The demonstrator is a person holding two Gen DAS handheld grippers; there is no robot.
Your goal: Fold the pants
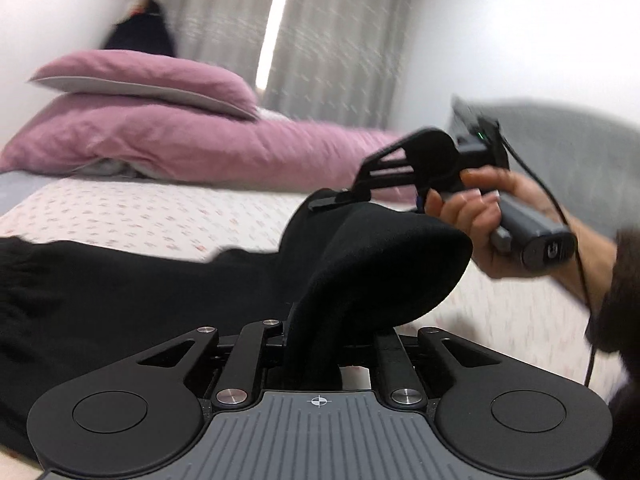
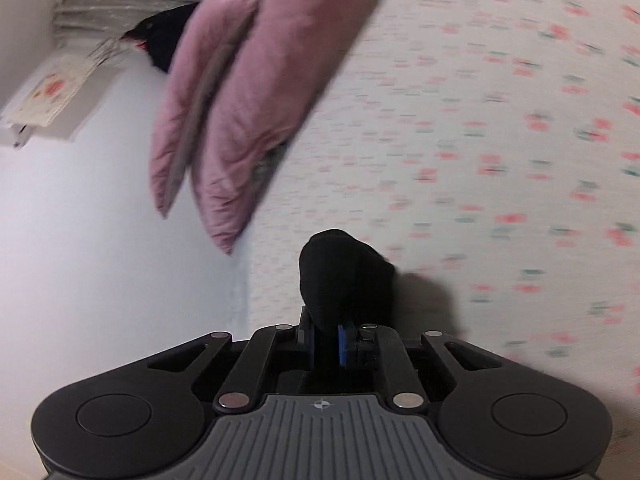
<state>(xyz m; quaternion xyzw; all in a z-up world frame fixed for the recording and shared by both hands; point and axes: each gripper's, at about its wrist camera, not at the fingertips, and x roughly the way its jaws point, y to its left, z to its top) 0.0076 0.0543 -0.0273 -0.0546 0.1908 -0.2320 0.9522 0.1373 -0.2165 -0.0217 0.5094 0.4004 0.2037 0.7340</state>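
Black pants (image 1: 120, 288) lie across the patterned bed sheet (image 1: 132, 216) and stretch to the left. My left gripper (image 1: 316, 344) is shut on a raised fold of the pants, which bulges up over its fingers. My right gripper (image 1: 332, 200), held by a hand at the right, is shut on another part of the same raised edge, a little farther away. In the right wrist view the right gripper (image 2: 328, 332) pinches a black bunch of the pants (image 2: 344, 276) between its blue pads, above the sheet (image 2: 500, 140).
A pink duvet (image 1: 200, 148) with a pink pillow (image 1: 148, 76) on it lies at the far side of the bed; the duvet also shows in the right wrist view (image 2: 240, 112). Grey curtains (image 1: 340, 40) and white walls stand behind. A grey headboard (image 1: 580, 160) is at the right.
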